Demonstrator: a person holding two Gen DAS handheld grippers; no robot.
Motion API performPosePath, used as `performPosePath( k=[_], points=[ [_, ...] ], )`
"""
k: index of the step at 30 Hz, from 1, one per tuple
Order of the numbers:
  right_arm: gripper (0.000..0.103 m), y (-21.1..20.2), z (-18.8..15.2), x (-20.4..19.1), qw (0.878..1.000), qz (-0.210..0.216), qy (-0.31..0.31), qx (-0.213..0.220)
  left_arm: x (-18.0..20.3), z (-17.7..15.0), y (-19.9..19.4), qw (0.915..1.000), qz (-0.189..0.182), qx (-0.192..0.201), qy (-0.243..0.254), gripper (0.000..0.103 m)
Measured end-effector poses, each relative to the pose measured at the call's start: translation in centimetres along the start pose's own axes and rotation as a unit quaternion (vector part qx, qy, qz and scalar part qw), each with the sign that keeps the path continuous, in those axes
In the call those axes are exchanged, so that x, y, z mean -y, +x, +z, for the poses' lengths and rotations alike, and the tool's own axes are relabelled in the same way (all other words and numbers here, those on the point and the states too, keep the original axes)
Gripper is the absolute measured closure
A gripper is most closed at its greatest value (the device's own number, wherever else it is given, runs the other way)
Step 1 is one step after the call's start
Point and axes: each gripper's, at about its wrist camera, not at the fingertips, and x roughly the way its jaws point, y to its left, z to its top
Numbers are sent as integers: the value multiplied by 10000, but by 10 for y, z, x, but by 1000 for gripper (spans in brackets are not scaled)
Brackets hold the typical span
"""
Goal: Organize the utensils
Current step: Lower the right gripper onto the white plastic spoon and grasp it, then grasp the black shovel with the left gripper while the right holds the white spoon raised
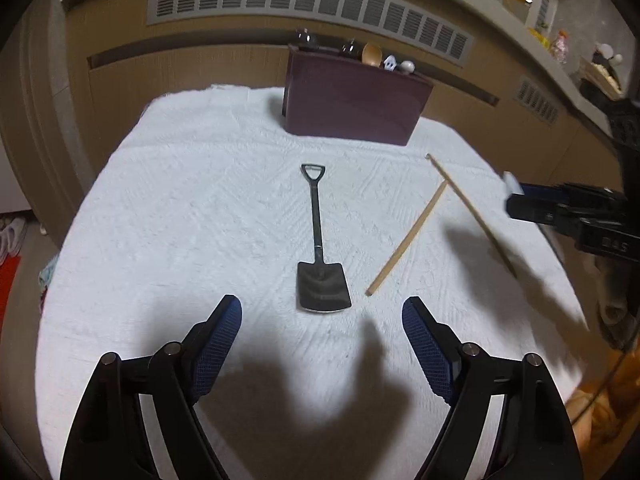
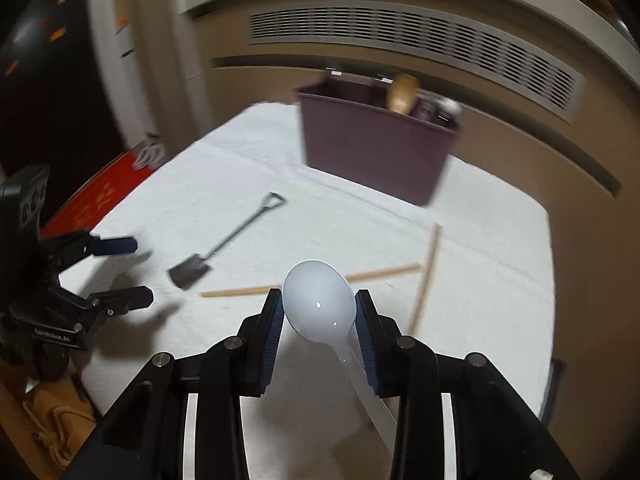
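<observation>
My right gripper (image 2: 319,297) is shut on the bowl of a white plastic spoon (image 2: 316,312), held above the cloth with its handle running back between the fingers. A black shovel-shaped spoon (image 1: 318,240) lies flat in the middle of the cloth, blade toward me. My left gripper (image 1: 322,306) hovers open just short of that blade, nothing between its fingers. Two wooden chopsticks (image 1: 408,236) (image 1: 468,208) lie loose to the right of the shovel spoon. A maroon utensil box (image 1: 352,104) stands at the far edge. The right wrist view shows the left gripper (image 2: 132,272) open beside the shovel spoon (image 2: 224,240).
A white textured cloth (image 1: 180,200) covers the table. The box (image 2: 372,148) holds a wooden spoon (image 1: 372,54) and several other utensils. Behind it runs a beige wall unit with a vent grille (image 1: 304,0). A red mat (image 2: 100,196) lies on the floor to the left.
</observation>
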Motion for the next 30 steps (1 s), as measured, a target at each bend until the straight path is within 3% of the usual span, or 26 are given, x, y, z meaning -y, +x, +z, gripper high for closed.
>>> performPosePath(
  k=[3,7,10,11,14,20,22,23,25,30],
  points=[
    [69,0,-10,13,9993,46,373,84,4,5,20,9993,205,-251,-201,27],
    [69,-3,-22,24,9982,74,566,207,15,6,33,9973,689,-238,-17,37],
    [69,-5,-28,30,9976,80,646,249,23,2,36,9952,950,-147,206,51],
    [69,-7,-30,31,9974,66,663,268,23,1,35,9952,942,-116,221,70],
    [69,-14,-34,31,9969,-4,694,361,22,1,20,9957,913,63,162,70],
    [69,-36,-37,31,9953,-77,717,640,38,14,-54,9876,892,1162,573,74],
    [69,-43,-37,29,9948,-102,703,737,41,18,-70,9846,864,1393,604,78],
    [69,-47,-37,28,9946,-104,680,781,42,21,-78,9828,848,1518,614,88],
    [69,-53,-38,25,9943,-128,638,848,46,26,-91,9792,811,1738,654,89],
    [69,-64,-37,22,9936,-211,572,951,45,31,-100,9768,847,1836,704,90]
  ],
)
